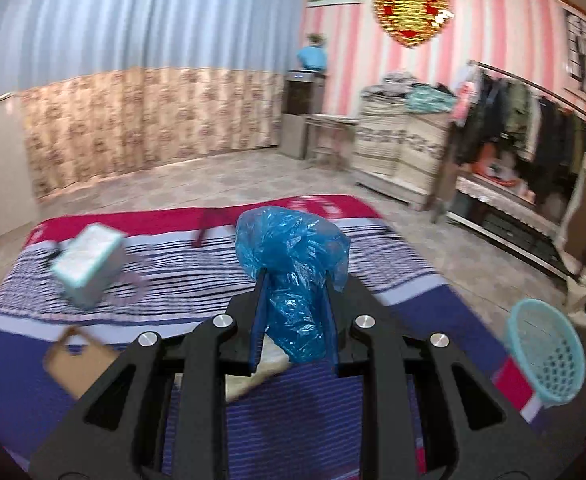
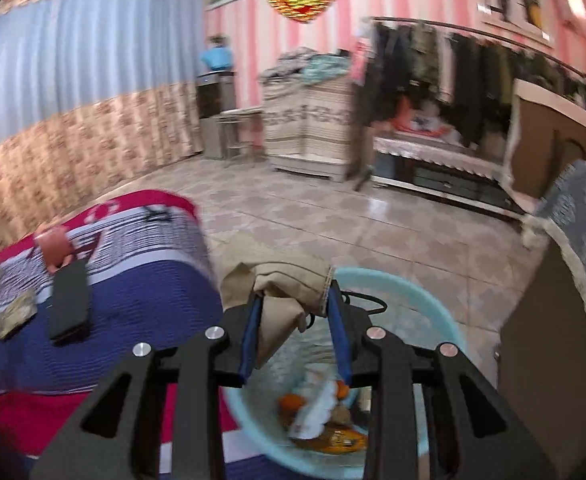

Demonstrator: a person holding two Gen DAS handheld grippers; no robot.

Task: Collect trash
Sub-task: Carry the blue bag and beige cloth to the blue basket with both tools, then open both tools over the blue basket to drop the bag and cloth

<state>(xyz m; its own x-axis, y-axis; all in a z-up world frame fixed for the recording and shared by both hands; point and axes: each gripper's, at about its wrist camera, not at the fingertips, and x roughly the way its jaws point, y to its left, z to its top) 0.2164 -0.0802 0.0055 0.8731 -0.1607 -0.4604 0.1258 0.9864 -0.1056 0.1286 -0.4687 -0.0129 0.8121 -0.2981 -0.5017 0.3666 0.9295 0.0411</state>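
My left gripper (image 1: 295, 280) is shut on a crumpled blue plastic bag (image 1: 293, 252) and holds it above the striped bed cover (image 1: 197, 276). My right gripper (image 2: 293, 300) is shut on a piece of brown paper (image 2: 285, 280) and holds it over the light blue waste basket (image 2: 433, 312), which has orange peel and wrappers inside. The same basket shows at the right edge of the bed in the left wrist view (image 1: 545, 356).
On the bed lie a tissue pack (image 1: 89, 260), a brown cardboard piece (image 1: 77, 360), a black phone (image 2: 69, 304), a pink cup (image 2: 55, 248) and paper scraps (image 2: 13, 316). A tiled floor, a dresser (image 2: 309, 128) and a clothes rack (image 1: 533, 120) lie beyond.
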